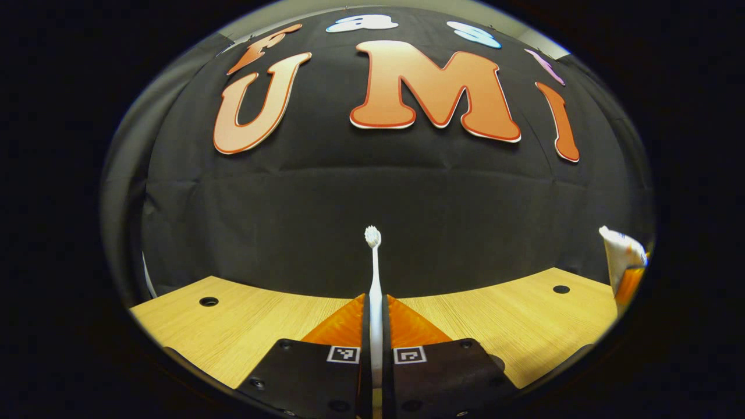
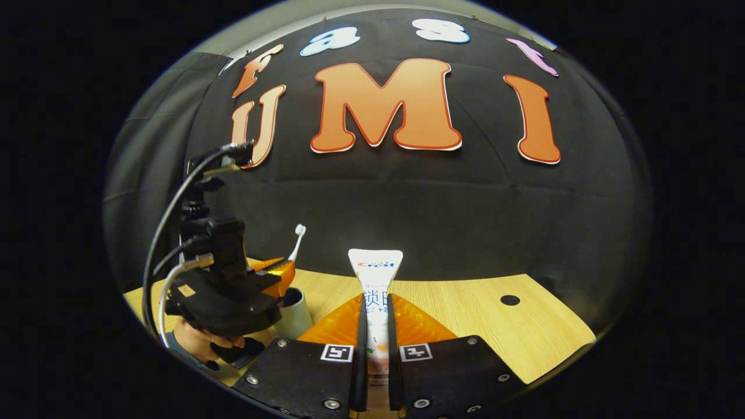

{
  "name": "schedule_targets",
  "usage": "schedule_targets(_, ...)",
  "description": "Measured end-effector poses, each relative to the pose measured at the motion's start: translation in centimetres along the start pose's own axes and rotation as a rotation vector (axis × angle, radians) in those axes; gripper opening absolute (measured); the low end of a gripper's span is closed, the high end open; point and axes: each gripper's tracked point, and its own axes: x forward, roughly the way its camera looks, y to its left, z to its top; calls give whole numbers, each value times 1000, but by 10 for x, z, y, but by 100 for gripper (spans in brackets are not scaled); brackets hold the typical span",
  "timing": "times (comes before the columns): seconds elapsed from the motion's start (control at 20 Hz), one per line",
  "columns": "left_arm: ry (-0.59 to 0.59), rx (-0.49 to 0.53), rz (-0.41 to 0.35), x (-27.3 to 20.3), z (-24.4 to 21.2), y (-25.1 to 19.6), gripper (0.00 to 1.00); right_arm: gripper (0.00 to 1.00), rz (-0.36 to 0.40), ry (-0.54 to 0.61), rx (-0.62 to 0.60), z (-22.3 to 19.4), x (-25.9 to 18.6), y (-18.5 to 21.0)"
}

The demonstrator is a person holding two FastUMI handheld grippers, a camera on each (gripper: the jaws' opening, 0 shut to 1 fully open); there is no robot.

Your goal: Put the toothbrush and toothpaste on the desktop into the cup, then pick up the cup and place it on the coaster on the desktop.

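In the left gripper view, the left hand-held gripper (image 1: 376, 317) is closed on the toothbrush (image 1: 375, 273), both fingers pressing its handle. The brush stands straight out ahead with the bristles at the far end, lifted clear of the desk (image 1: 250, 326). Held by the handle end like this, it can probably be tipped and dropped into the cup handle-first. At the right edge of this view the toothpaste (image 1: 620, 256) shows, raised in the other gripper.

In the right gripper view, the right hand-held gripper (image 2: 376, 326) is closed on the toothpaste (image 2: 375, 279), clamping the tube partway along its length so the flat crimped end points forward and up. To the left, the left hand-held gripper (image 2: 256, 279), held by a person's hand (image 2: 195, 340), hangs just above the cup (image 2: 295, 311), which stands on the desk (image 2: 512, 331) with the toothbrush (image 2: 297, 241) angled upward over it. This looks like the toothbrush going in first, while the toothpaste waits its turn nearby.
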Motion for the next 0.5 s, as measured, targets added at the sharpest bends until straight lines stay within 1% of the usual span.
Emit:
schedule_targets(0.35, 39, -42, 18, -5, -18, 11, 7, 14, 21, -30, -17, 12, 2, 12)
schedule_targets(0.5, 68, -45, 18, -6, -27, 10, 6, 14, 35, -23, -20, 11, 2, 17)
